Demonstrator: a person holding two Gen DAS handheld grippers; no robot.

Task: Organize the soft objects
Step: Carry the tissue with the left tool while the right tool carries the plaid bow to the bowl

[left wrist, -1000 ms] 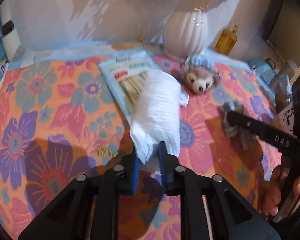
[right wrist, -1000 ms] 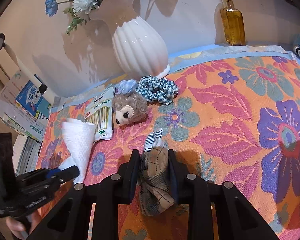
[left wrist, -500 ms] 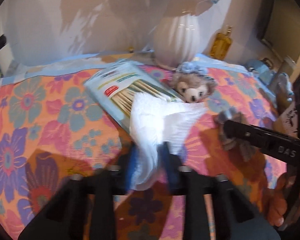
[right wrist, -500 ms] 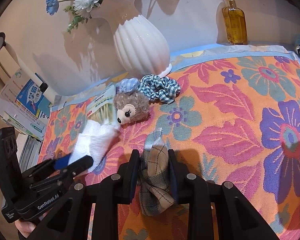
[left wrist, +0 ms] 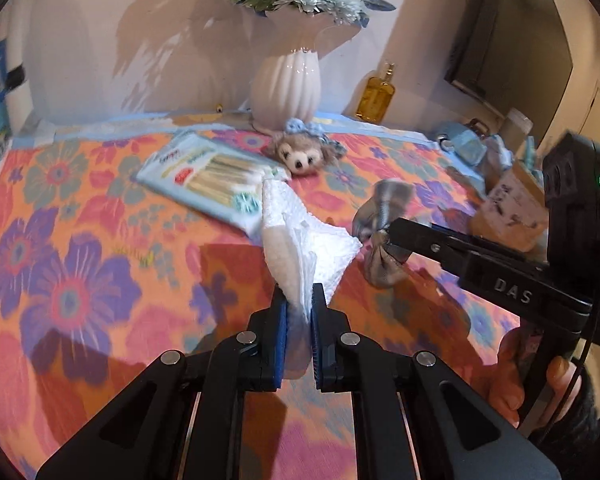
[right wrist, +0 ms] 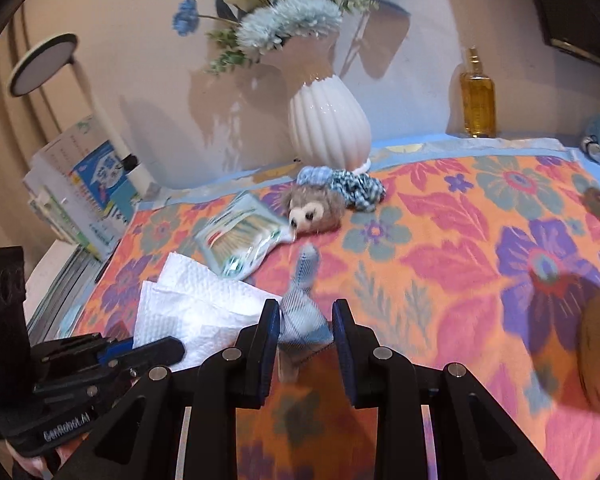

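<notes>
Left wrist view, item 1: your left gripper [left wrist: 300,312] is clenched on the white paper towel [left wrist: 300,240], pads pinching its near corner, rest of the sheet hanging forward above the floral cloth [left wrist: 80,280]. The jaws have just been closing, w/ the towel between them. Item 2: your right gripper [right wrist: 306,332] grips the plaid cloth [right wrist: 304,312], a grey-blue checked scrap bunched between the pads, its tip sticking up over the cloth. Both grippers sit side by side near the front edge (each shows in the other's view). Item 3, loose: plush toy head [right wrist: 314,212], w/ blue bow, lying near the white vase [right wrist: 328,128], untouched. Item 4, loose: blue checked scrunchie [right wrist: 360,190], touching the plush on its far side, also untouched. Item 5, not soft: flat pack of cotton swabs [right wrist: 240,240], beside the plush; prob. not part of the job. Item 6: amber bottle [right wrist: 477,96] at the back wall, irrelevant. Progress, as a judgement: two soft things in hand, none yet put anywhere; no bin, basket or clear drop spot shows in either view, so destination can't be told. Something brown at far right of the right wrist view is too blurred to ID. Left to do: deposit towel and plaid cloth, then come back for plush and scrunchie. Approx. early-to-mid stage.
</notes>
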